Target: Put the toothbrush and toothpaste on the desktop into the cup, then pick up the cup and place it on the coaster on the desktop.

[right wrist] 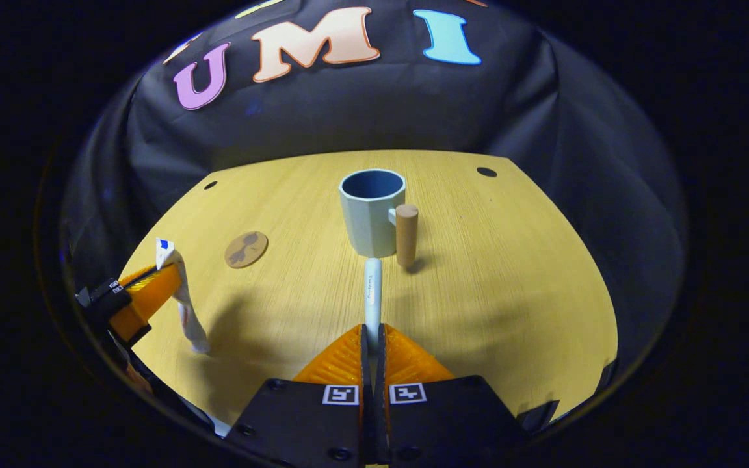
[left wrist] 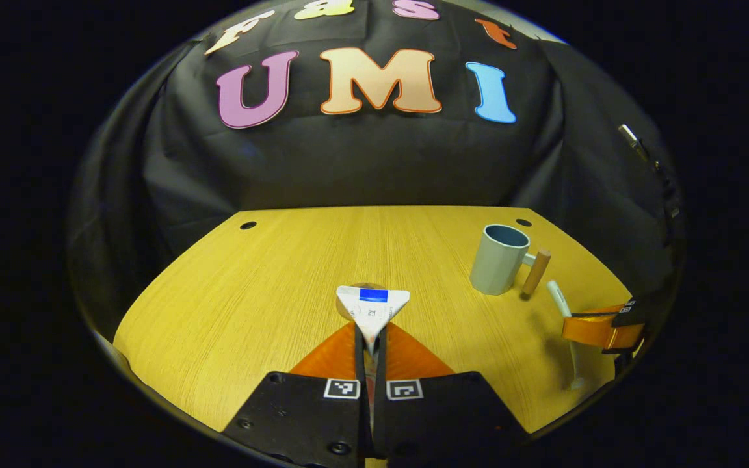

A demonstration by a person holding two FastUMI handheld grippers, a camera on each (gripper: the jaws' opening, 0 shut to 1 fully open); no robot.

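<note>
Left gripper clamping the toothpaste above the desktop, right gripper clamping the toothbrush. Cup standing far right, coaster lying left of it.

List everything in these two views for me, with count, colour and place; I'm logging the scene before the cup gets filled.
toothpaste: one, white tube with a blue band, held in the left claw above the desktop, crimped end toward the camera.
toothbrush: one, white, held in the right claw, pointing toward the cup.
cup: one, pale grey-green with a dark blue inside and a wooden peg handle, upright at the far middle of the desktop, nothing in it.
coaster: one, brown, round, flat on the desktop, left of the cup in the right gripper view.
desktop: one, yellow wood grain.
left claw: one, shut on the toothpaste.
right claw: one, shut on the toothbrush.
</note>
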